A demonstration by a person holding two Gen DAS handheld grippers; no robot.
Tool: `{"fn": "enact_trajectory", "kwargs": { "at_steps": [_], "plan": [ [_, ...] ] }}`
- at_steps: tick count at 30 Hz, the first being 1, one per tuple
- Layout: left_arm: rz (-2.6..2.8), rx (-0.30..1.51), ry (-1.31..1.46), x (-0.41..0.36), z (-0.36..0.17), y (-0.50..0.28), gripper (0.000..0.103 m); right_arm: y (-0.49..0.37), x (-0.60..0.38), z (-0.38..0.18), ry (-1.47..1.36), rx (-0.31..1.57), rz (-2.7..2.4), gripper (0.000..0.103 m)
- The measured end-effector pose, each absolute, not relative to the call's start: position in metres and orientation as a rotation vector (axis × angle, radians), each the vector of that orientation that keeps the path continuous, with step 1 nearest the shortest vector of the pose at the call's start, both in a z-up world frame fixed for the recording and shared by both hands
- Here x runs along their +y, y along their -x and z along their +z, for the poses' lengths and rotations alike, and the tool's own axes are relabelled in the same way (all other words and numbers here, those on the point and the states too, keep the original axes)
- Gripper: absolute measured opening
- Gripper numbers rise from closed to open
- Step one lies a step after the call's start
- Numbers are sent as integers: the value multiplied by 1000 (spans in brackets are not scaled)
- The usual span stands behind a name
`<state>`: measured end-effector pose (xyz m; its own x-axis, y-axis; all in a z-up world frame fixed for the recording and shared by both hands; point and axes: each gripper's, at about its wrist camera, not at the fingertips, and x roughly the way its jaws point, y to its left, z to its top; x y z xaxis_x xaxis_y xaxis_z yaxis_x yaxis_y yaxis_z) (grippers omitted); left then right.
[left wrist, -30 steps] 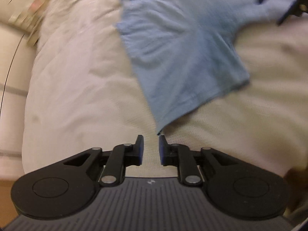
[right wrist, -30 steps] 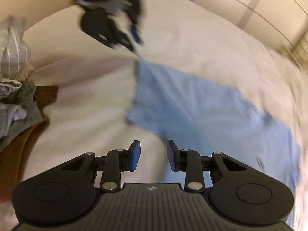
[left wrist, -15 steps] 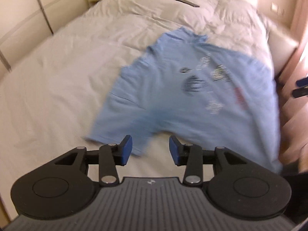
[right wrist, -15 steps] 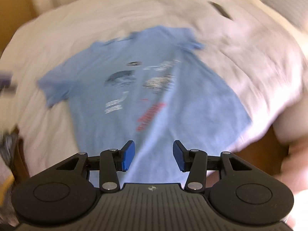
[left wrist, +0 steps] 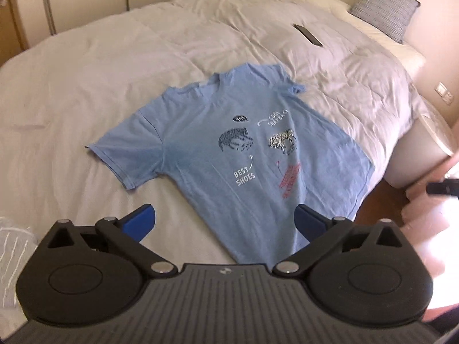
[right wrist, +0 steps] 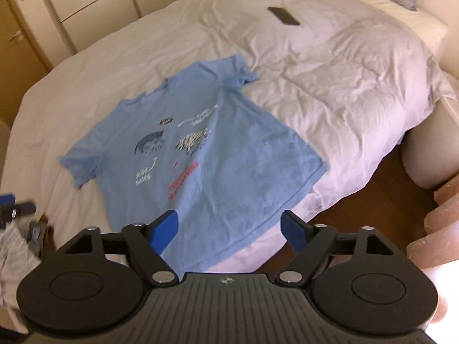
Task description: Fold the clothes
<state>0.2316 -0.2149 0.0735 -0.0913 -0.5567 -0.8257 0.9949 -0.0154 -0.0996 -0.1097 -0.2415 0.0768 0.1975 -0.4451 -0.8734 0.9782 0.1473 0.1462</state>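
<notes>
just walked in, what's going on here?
A person holds a two-finger gripper in each hand over a bed. A light blue T-shirt lies spread out print side up on the white duvet, not yet folded, its hem near the bed's edge. The left gripper and right gripper are both open, above the hem, holding nothing. A dark phone-like object lies farther up the bed.

The left matte black plastic two-finger gripper [left wrist: 225,222] fills the lower frame: a ribbed grey centre plate with a small emblem, round black discs at either side, silver pivot screws on angled linkage arms, and blue fingertip pads [left wrist: 140,220]. The right matte black plastic gripper [right wrist: 229,226] looks identical, its blue pads [right wrist: 165,226] at lower centre.
</notes>
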Motion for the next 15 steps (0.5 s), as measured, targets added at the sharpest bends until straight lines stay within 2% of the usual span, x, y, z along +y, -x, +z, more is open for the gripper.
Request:
{"fn": "enact_trajectory", "kwargs": {
  "at_steps": [7, 15],
  "plan": [
    [-1467, 836, -727, -190, 87, -205, 102, 112, -215, 94, -823, 841, -1163, 90],
    [-1565, 756, -802, -181, 104, -204, 102, 92, -189, 114, -807, 801, -1250, 90]
  ]
}}
